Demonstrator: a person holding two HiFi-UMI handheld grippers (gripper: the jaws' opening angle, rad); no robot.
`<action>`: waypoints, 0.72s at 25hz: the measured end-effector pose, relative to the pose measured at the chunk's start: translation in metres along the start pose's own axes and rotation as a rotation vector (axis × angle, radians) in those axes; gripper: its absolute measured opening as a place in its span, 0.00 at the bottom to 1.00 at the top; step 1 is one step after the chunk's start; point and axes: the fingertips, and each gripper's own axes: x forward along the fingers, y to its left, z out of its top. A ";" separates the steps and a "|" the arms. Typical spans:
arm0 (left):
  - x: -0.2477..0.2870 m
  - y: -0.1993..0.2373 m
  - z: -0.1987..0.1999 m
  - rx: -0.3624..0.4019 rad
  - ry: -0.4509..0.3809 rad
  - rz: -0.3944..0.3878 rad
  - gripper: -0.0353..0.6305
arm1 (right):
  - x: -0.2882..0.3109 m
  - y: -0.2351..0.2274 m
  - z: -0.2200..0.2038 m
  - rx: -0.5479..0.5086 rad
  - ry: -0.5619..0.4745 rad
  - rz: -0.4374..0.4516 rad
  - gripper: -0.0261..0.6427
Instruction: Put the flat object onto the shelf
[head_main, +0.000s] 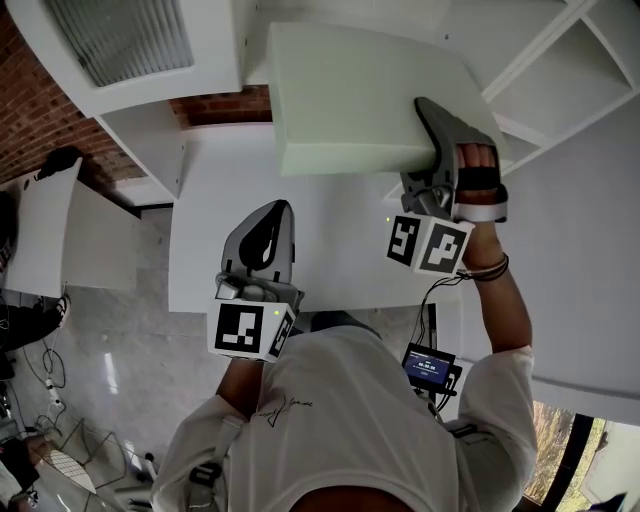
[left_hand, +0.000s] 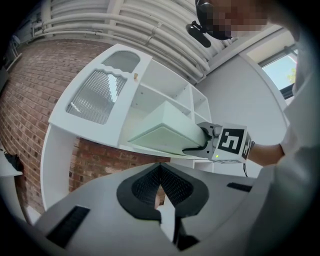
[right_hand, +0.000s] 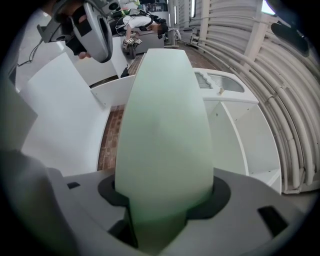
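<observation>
A pale green flat slab (head_main: 360, 95) is held up in front of the white shelf unit (head_main: 560, 60). My right gripper (head_main: 432, 115) is shut on the slab's right edge. In the right gripper view the slab (right_hand: 162, 125) fills the jaws (right_hand: 165, 200) and points toward the open shelf compartments (right_hand: 240, 130). My left gripper (head_main: 278, 208) hangs lower, over the white counter (head_main: 330, 250), shut and holding nothing. The left gripper view shows its jaws (left_hand: 160, 185) closed, with the slab (left_hand: 165, 131) and the right gripper (left_hand: 202, 137) up ahead by the shelves (left_hand: 165, 95).
A cabinet door with ribbed glass (head_main: 110, 35) hangs at the upper left against a brick wall (head_main: 220, 105). A white table (head_main: 40, 230) stands at the left, and cables lie on the floor (head_main: 50, 380). A small device (head_main: 430, 368) is at the person's waist.
</observation>
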 end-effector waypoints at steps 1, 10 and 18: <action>0.001 -0.002 0.002 0.003 -0.006 -0.004 0.07 | 0.002 0.001 0.000 -0.004 -0.001 0.000 0.45; 0.017 -0.028 0.024 0.038 -0.054 -0.049 0.07 | 0.017 0.006 -0.003 -0.040 0.007 0.001 0.46; 0.041 -0.048 0.045 0.059 -0.078 -0.094 0.07 | 0.030 0.009 -0.002 -0.047 0.007 0.002 0.46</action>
